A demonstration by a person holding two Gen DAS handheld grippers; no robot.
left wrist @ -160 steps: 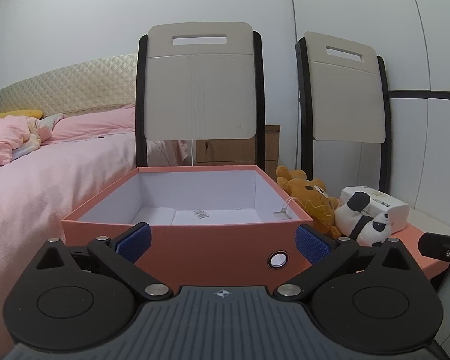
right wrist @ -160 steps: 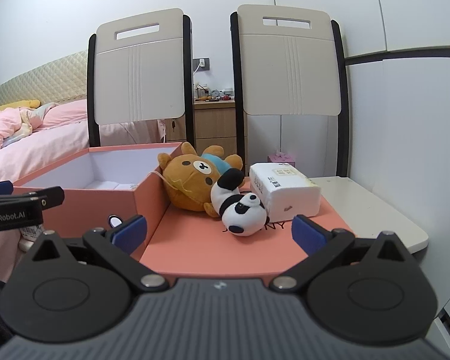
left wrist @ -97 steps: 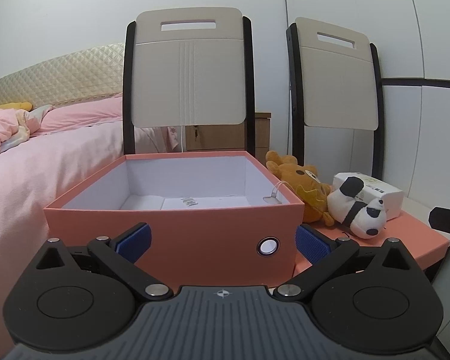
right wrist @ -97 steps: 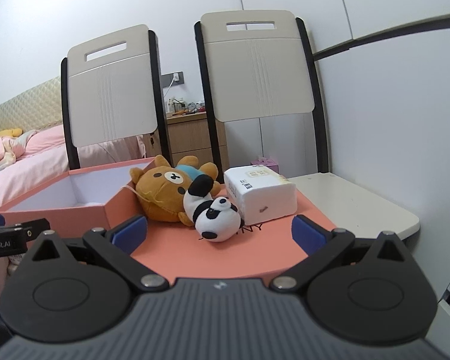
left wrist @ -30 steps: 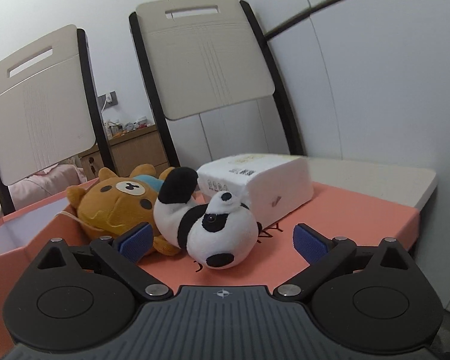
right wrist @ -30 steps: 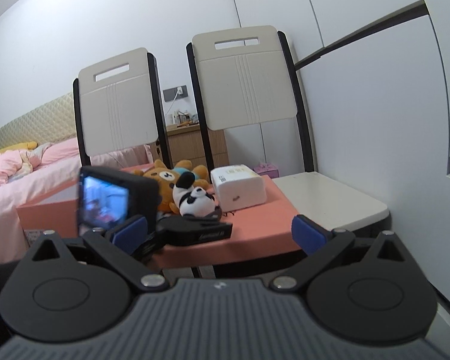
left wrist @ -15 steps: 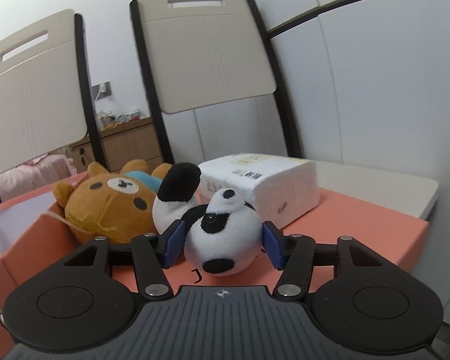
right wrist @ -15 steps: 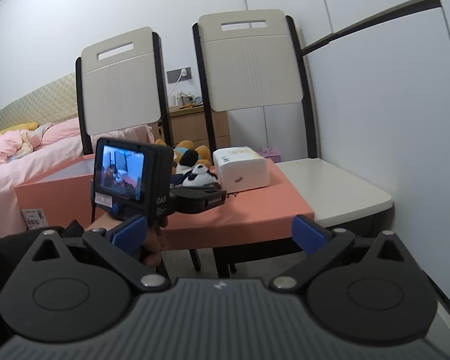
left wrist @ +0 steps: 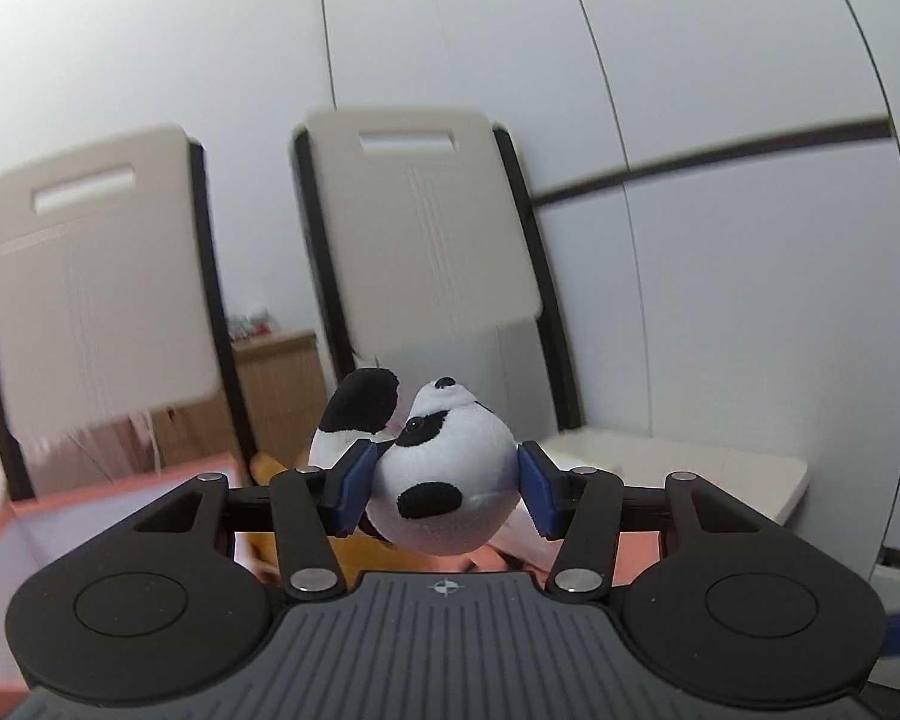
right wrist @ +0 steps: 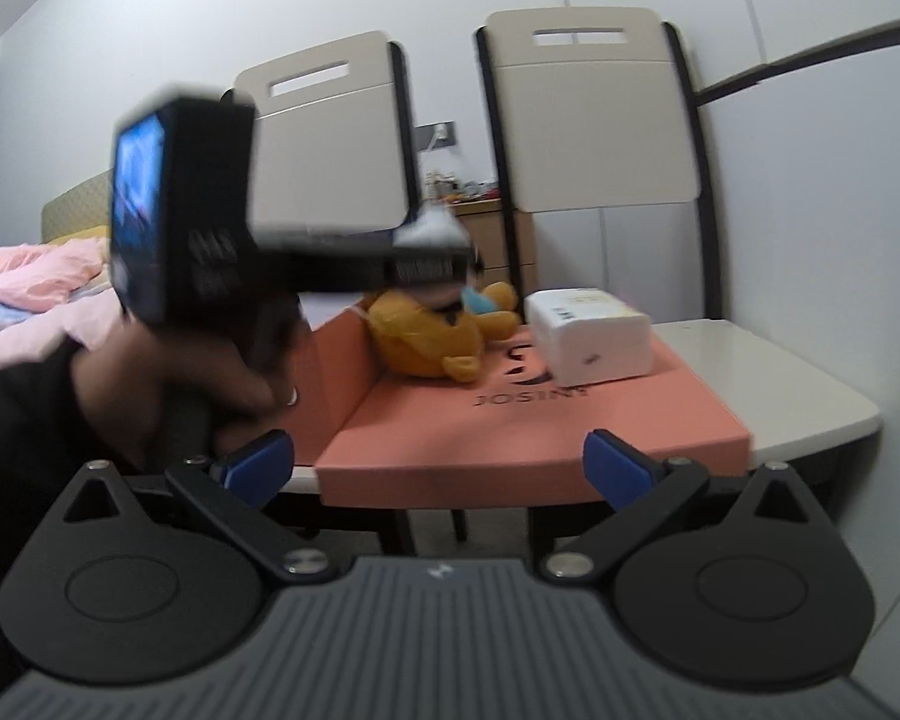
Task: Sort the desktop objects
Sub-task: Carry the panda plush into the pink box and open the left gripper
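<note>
Panda plush (left wrist: 444, 468): being carried clear of the counter (right wrist: 780, 372), pinched by the head between the blue pads of the left gripper (left wrist: 441, 483). Right gripper (right wrist: 438, 462): hanging empty with jaws spread wide, near the counter's front edge. Bear plush (right wrist: 426, 330) and white tissue pack (right wrist: 588, 333): lying on the pink lid (right wrist: 510, 426). Pink box (right wrist: 336, 360): sitting just left of the bear, its inside hidden by blur. Step in hand: transporting the panda. Next move, probably: swinging leftward over the box, lowering, then releasing.
</note>
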